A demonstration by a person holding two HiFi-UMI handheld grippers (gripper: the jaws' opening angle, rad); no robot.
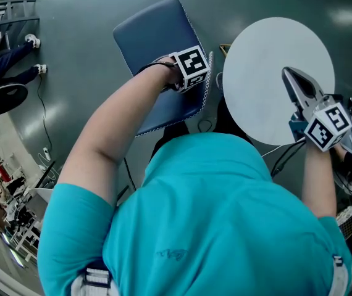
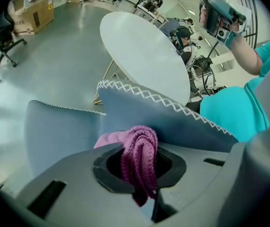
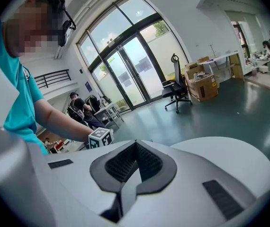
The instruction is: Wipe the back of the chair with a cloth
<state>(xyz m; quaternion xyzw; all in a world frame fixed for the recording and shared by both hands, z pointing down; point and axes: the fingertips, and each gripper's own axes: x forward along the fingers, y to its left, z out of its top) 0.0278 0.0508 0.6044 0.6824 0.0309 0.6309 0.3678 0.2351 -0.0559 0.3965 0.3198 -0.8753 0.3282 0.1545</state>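
Note:
The blue chair with white zigzag stitching stands in front of me. Its back rises just beyond the left gripper, and the seat lies to the left. My left gripper is at the top edge of the chair back, shut on a bunched purple cloth that touches the back. My right gripper hangs over the round white table, off to the right of the chair, jaws shut with nothing between them.
The white table stands close to the right of the chair. Cables trail on the grey floor. A black office chair and cardboard boxes stand near the glass doors. People sit at desks on the left.

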